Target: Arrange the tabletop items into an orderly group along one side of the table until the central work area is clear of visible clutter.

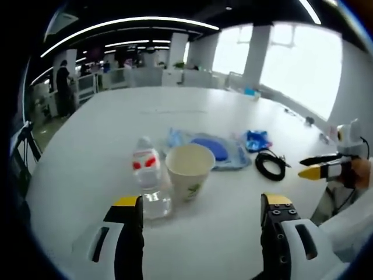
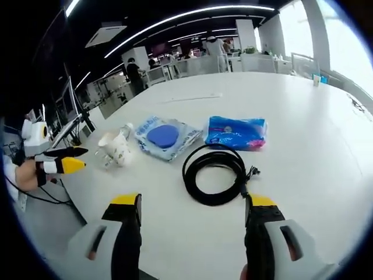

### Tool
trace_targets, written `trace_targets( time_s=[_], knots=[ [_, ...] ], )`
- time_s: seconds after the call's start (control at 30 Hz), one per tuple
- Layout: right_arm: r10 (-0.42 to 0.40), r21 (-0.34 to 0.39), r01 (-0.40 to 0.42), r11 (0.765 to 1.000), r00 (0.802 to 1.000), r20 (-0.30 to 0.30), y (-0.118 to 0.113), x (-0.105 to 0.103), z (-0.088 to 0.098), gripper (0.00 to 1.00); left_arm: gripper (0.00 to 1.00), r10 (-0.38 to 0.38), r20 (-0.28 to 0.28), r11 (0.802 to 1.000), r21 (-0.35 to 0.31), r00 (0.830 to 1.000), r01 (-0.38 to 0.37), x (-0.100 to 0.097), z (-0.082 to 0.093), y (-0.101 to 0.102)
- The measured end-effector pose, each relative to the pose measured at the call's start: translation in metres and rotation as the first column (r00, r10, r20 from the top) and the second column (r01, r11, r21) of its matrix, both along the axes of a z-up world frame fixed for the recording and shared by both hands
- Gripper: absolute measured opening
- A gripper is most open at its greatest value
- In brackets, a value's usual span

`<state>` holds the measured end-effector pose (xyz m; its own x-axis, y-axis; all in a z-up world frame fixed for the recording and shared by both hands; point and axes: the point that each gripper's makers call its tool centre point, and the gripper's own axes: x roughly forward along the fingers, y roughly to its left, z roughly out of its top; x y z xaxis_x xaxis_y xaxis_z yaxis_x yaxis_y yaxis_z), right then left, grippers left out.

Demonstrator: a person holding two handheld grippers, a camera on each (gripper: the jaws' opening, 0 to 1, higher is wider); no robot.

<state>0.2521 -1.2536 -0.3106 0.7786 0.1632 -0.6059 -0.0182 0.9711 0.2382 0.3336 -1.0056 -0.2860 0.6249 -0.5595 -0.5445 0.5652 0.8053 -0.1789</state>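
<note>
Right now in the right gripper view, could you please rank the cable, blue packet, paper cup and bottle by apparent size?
1. Cable, nearest the camera.
2. Blue packet.
3. Paper cup.
4. Bottle, mostly hidden behind the cup, so unsure.

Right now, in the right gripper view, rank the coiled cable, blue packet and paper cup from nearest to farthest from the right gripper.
1. Coiled black cable: just ahead of the right gripper, centre.
2. Blue packet: beyond the cable, slightly right.
3. Paper cup: off to the left, beside the bottle.
The packet and cup are close to call.
</note>
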Motion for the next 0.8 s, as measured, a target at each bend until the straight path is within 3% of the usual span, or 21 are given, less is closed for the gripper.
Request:
trace_targets(
  time_s=[0.27,0.8],
  knots=[
    [-0.031,0.019,0.031,0.999,0.999,-0.005,-0.006,-0.003,-0.003,0.7,0.78,0.043,-0.009,0.999,-0.008,0.999,-0.043,0.012,-0.001,0.011],
    [-0.022,0.027,0.023,0.999,1.0,-0.018,-0.002,-0.007,-0.009,0.7,0.77,0.04,-0.016,0.999,0.011,0.999,-0.04,0.013,-0.006,0.014]
  ],
)
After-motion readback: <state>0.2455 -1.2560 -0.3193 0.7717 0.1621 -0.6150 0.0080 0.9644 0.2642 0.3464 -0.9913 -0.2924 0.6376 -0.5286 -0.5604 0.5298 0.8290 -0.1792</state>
